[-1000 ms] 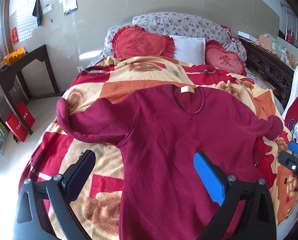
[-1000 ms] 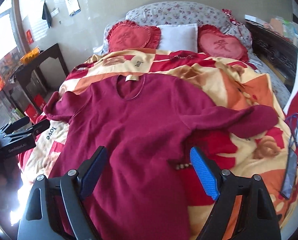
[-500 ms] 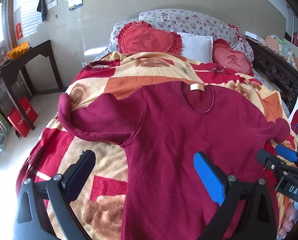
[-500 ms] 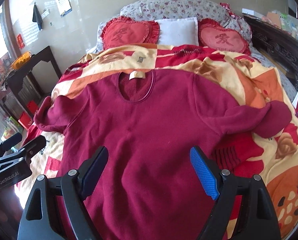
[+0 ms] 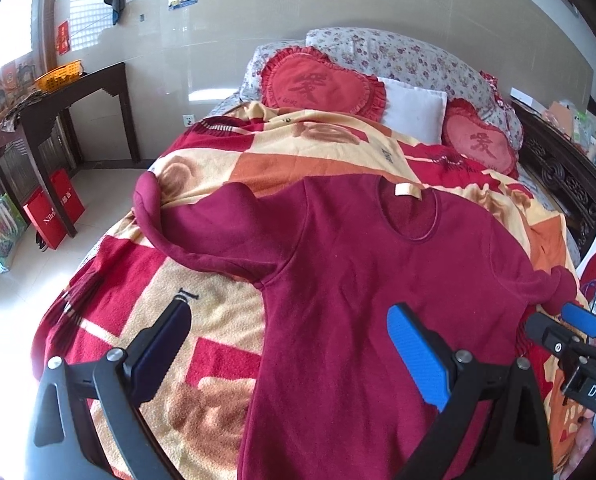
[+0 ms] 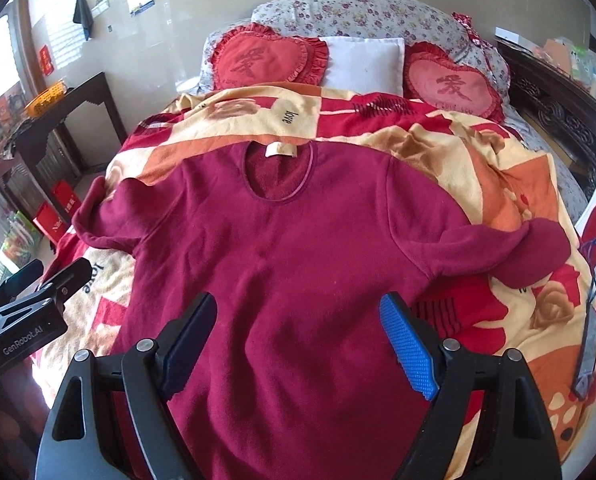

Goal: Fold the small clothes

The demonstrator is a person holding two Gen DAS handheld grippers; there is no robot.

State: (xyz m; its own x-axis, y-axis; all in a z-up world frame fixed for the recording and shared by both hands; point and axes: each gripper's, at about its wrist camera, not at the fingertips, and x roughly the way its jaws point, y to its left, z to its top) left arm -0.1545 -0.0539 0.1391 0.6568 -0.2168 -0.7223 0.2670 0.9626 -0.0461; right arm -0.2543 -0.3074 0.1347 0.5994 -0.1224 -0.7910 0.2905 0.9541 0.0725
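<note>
A dark red long-sleeved top (image 5: 361, 280) lies flat, face up, on the patterned blanket (image 5: 202, 312), neckline toward the pillows; it also shows in the right wrist view (image 6: 290, 264). Its left sleeve (image 5: 186, 232) curls on the blanket; its right sleeve (image 6: 529, 248) bends near the bed's right edge. My left gripper (image 5: 288, 344) is open and empty above the top's left side. My right gripper (image 6: 298, 340) is open and empty above the top's lower middle. Each gripper appears at the edge of the other's view, the right one (image 5: 577, 332) and the left one (image 6: 38, 292).
Two red heart cushions (image 6: 266, 60) and a white pillow (image 6: 365, 60) lie at the bed head. A dark wooden side table (image 5: 70, 92) and red bags (image 5: 54, 212) stand on the floor to the left. A carved wooden bed frame (image 6: 557, 112) runs along the right.
Both grippers have shifted left and forward over the top, staying open. The top has not moved.
</note>
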